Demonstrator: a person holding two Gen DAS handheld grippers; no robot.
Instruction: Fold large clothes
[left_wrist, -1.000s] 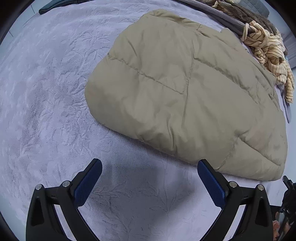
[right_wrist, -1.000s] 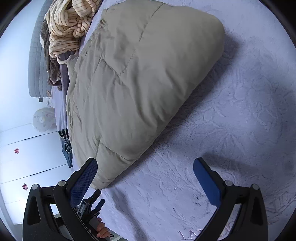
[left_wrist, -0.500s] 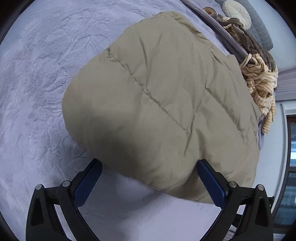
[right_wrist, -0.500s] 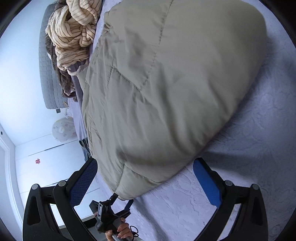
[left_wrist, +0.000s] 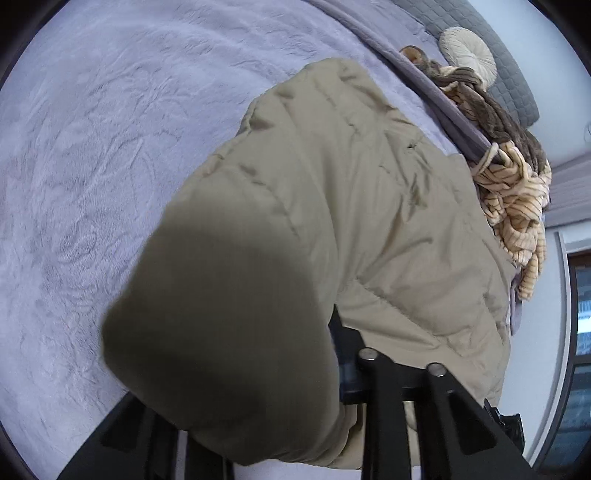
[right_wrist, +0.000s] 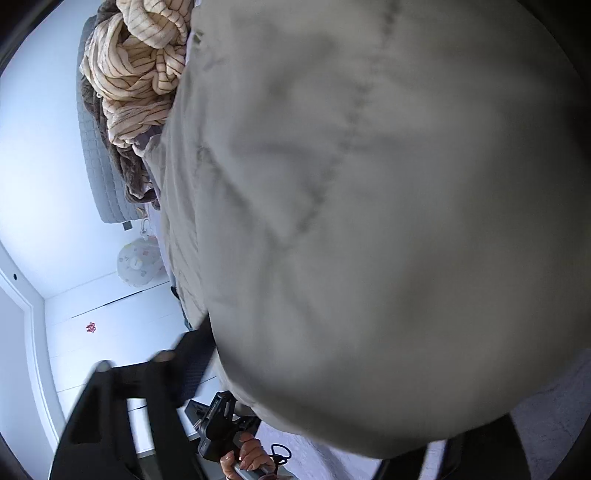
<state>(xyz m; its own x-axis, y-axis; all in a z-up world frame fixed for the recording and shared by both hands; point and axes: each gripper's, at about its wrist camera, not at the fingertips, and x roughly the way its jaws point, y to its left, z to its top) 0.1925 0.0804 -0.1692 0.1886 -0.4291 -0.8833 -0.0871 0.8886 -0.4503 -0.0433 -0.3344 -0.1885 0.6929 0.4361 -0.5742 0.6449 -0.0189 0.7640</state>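
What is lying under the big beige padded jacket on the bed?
The beige padded jacket rests on the lavender bedspread, which shows around it. Anything directly beneath is covered and cannot be seen.

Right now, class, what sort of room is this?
Most likely a bedroom: a lilac bedspread under the khaki padded coat, a grey quilted headboard, and piled clothes alongside.

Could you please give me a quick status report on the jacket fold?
Both grippers closing, left gripper and right gripper with khaki puffer jacket between fingers. Jacket partly folded on bed. Striped clothes pile alongside.
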